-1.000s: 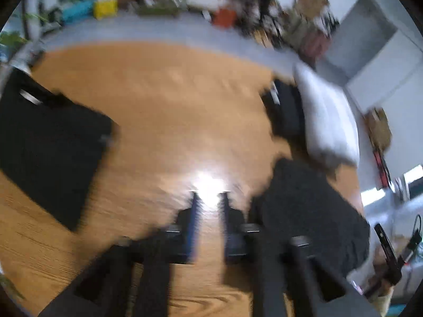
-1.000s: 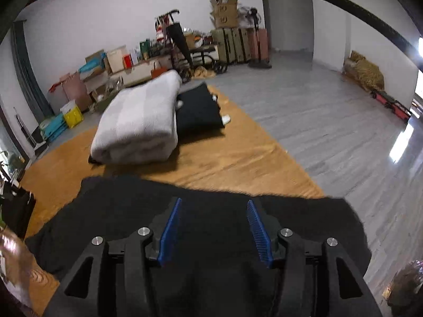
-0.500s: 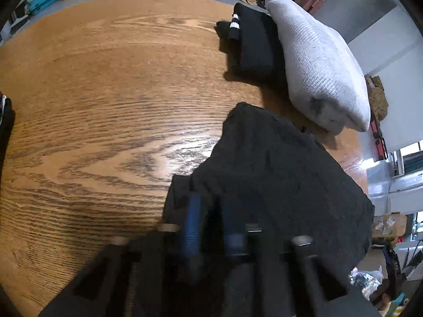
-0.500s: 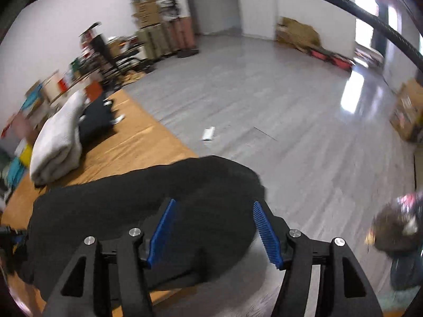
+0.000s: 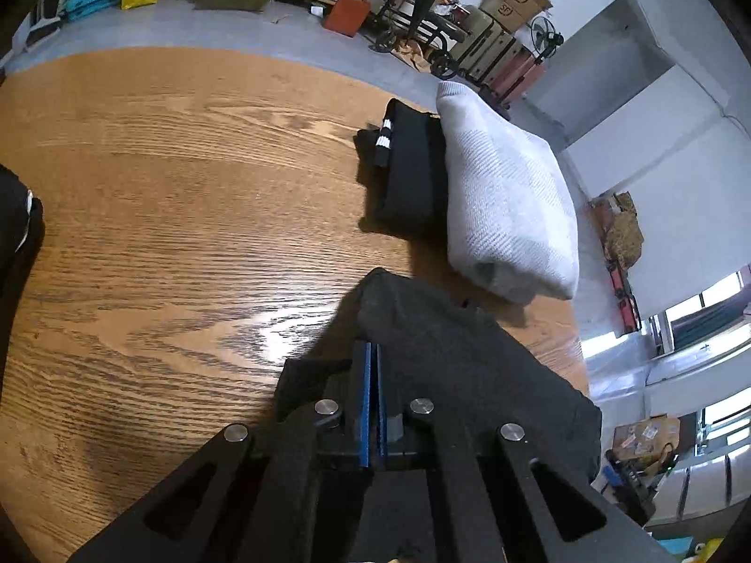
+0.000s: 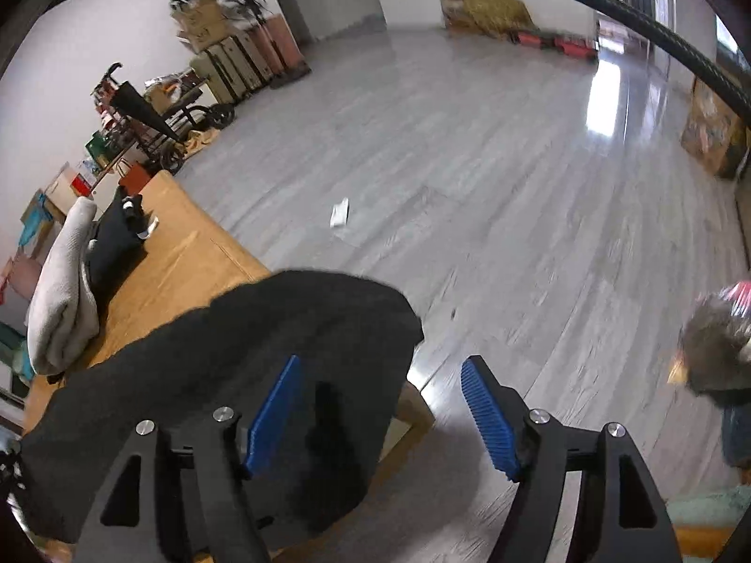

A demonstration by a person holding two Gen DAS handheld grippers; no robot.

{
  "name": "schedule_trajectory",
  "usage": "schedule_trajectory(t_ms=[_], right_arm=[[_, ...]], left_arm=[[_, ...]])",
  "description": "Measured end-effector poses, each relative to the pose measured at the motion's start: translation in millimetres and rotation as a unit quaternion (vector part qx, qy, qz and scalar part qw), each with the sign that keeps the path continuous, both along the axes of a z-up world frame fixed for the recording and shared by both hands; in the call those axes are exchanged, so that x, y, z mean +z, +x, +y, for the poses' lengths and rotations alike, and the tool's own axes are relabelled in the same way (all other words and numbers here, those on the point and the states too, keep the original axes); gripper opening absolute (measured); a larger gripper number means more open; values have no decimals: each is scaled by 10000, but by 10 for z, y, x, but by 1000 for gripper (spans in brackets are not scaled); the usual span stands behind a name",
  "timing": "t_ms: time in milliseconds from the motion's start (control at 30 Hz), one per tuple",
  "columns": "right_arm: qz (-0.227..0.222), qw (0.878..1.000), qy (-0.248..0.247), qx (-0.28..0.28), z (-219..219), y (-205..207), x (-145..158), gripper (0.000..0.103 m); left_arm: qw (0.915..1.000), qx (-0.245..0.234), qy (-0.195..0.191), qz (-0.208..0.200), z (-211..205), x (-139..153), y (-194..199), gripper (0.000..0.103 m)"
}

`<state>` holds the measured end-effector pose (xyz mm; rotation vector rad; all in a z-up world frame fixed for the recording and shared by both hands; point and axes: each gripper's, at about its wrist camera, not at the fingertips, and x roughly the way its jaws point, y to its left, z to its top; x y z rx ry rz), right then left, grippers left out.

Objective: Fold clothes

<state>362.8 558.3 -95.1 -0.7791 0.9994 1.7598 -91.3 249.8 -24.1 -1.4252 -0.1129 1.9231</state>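
My left gripper (image 5: 374,366) is pinched onto the dark sweater (image 5: 469,375) at my 1 o'clock on the table (image 5: 164,187), right gripper (image 6: 380,403) gaping over its overhanging end; limp, thick knit, so I'd grab edges.
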Motion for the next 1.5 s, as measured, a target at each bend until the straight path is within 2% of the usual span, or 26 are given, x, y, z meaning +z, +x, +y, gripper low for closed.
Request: schedule_trajectory(t_ms=[100,167,200,367,467,567,633,733,833,933,1033,1067,1133,1200,1233,1267,1367,1500], right_arm=[[274,9993,-243,37,-51,36,-92,30],[61,9999,-70,144,-151,-14,-66,18],[-41,9997,39,217,-206,-43,-36,5],[218,9978,590,225,-385,-117,333,4],[644,9908,1148,324,-455,-225,812,4],[737,9786,1813,636,-529,-497,1406,4],[909,9642,2335,868,-614,-698,1828,4],[1290,9379,2997,1181,-738,-1002,2450,4],[1677,9093,3515,1469,-903,-1332,3042,4],[2114,8718,4056,1752,-1147,-1601,3668,4],[2364,8335,4637,1853,-1547,-1737,4120,4],[2378,8248,4783,1855,-1641,-1750,4182,4],[2416,8118,4966,1898,-1807,-1753,4216,4],[2391,8158,4884,1968,-1863,-1773,4060,4],[2274,8251,4769,2002,-1856,-1814,3896,4],[2146,8367,4608,2040,-1835,-1857,3706,4],[1743,8845,3744,2169,-1666,-1960,2939,4],[952,9343,2650,2188,-1500,-1924,1858,4]], left_arm=[[10000,18,21,6,-14,30,28,2],[10000,21,75,0,67,-13,68,2],[9999,-1,105,9,88,0,75,2],[9991,75,422,7,153,54,40,2],[9975,195,674,49,114,192,-12,2],[9952,371,876,219,-23,482,-85,2],[9924,548,1032,393,-172,729,-143,2],[9839,932,1366,684,-531,1243,-292,2],[9704,1402,1601,1141,-962,1849,-436,2],[9495,1867,1912,1646,-1461,2522,-490,2],[9329,2092,2048,2097,-1907,3012,-365,2],[9288,2153,2033,2229,-2047,3135,-313,2],[9296,2173,1836,2344,-2225,3143,-222,2],[9353,2110,1597,2348,-2334,2953,-144,2],[9394,2084,1498,2274,-2366,2813,-120,2],[9459,2016,1443,2095,-2384,2572,-100,2],[9629,1809,1248,1563,-2427,1859,-31,2],[9803,1591,582,1020,-2342,1027,160,2]])
